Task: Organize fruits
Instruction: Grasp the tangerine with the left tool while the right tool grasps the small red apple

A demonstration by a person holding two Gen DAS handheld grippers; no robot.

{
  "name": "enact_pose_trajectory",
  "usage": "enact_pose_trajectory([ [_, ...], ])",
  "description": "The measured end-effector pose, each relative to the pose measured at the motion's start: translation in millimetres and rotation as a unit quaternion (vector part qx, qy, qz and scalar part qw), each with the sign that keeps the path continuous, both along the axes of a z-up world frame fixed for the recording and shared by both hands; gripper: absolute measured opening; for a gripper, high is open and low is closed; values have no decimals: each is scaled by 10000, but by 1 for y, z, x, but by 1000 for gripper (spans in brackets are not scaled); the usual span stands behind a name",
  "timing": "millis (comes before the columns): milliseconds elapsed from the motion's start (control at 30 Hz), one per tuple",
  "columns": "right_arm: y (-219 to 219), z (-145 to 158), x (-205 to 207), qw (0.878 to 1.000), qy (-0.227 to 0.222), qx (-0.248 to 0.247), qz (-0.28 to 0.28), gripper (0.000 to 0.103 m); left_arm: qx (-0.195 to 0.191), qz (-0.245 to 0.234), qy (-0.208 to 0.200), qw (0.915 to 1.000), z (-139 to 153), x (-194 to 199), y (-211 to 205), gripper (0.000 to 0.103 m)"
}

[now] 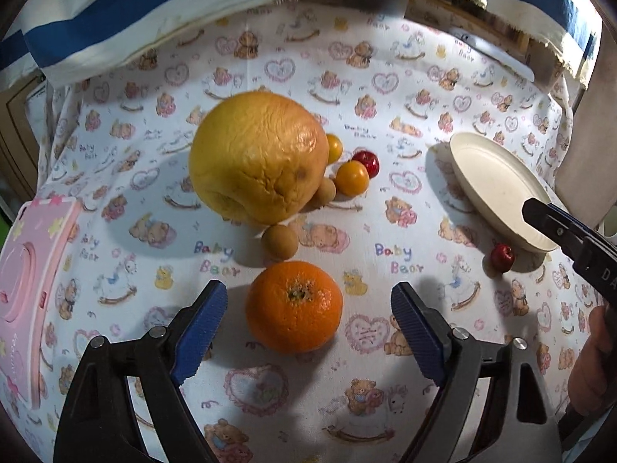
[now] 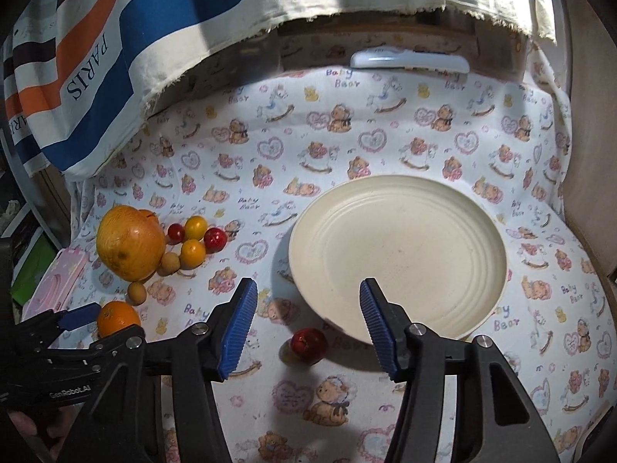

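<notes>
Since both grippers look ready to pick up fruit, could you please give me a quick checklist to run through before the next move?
1. Left gripper lined up on the orange: ok, the orange sits between the open jaws, pads not touching.
2. Right gripper lined up on the small red fruit: ok, it lies between the fingertips, untouched.
3. Plate free to receive fruit: ok, nothing lies in it.
4. Red fruit clear of the plate rim: cannot tell, it sits very close.
5. Neighbours clear of the orange: ok, the small brown fruit lies apart, beyond it.
</notes>
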State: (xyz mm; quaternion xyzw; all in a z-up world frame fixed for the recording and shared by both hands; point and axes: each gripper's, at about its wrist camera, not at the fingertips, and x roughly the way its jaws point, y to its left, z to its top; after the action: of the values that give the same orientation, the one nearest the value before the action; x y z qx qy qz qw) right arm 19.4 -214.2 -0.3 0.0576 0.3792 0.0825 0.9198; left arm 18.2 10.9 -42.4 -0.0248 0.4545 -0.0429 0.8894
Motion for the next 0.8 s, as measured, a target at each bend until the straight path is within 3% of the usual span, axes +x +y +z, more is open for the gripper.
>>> enact_pose_trajectory([
  [233, 1, -5, 2, 9999, 165, 24, 36, 54, -70, 67, 245, 9997, -8, 8, 0, 51],
  [433, 4, -15, 6, 9977, 672, 53, 114, 35, -155, -19, 183, 9997, -8, 7, -1, 50],
  [800, 4, -25, 9, 9947, 1023, 33, 95, 33, 130, -160, -464, 9987, 9, -8, -8, 50],
])
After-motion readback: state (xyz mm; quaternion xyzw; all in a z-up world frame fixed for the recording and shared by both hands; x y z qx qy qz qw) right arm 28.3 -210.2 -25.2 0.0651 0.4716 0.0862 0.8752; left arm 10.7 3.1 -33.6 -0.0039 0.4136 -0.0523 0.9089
